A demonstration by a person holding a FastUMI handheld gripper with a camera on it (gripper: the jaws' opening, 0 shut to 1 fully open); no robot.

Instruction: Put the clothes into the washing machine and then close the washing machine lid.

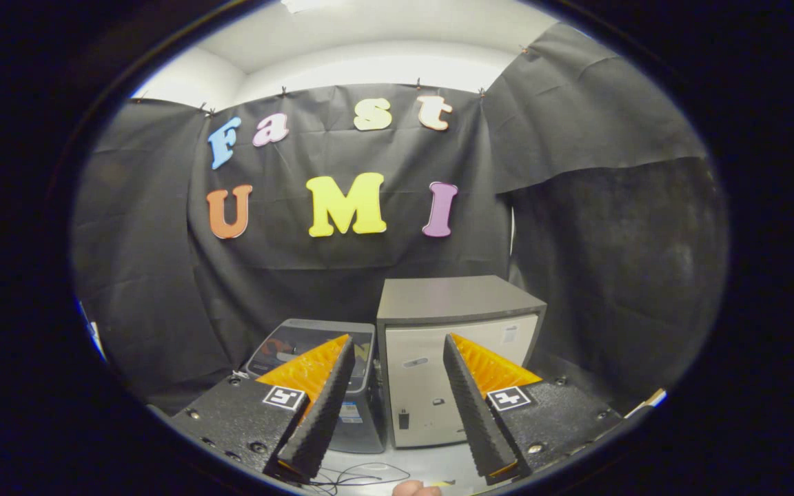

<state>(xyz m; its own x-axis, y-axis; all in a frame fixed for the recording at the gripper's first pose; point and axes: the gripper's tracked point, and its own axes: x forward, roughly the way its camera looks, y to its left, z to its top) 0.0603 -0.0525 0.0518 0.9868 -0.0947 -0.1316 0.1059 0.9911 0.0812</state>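
Booth wall (576, 207) hung behind everything. Taller grey cabinet (452, 358) stood on table (431, 465), door shut. Smaller washing machine (362, 406) just beside it, dark lid (300, 337) seen down, partly hidden by one finger. Clothes not made out. Gripper (397, 406) held spread, nothing pinched, well short of both units. Advised: clothes located first, approach lowered, fingers kept wide. Thin cable (362, 475) near fingertips to be avoided.
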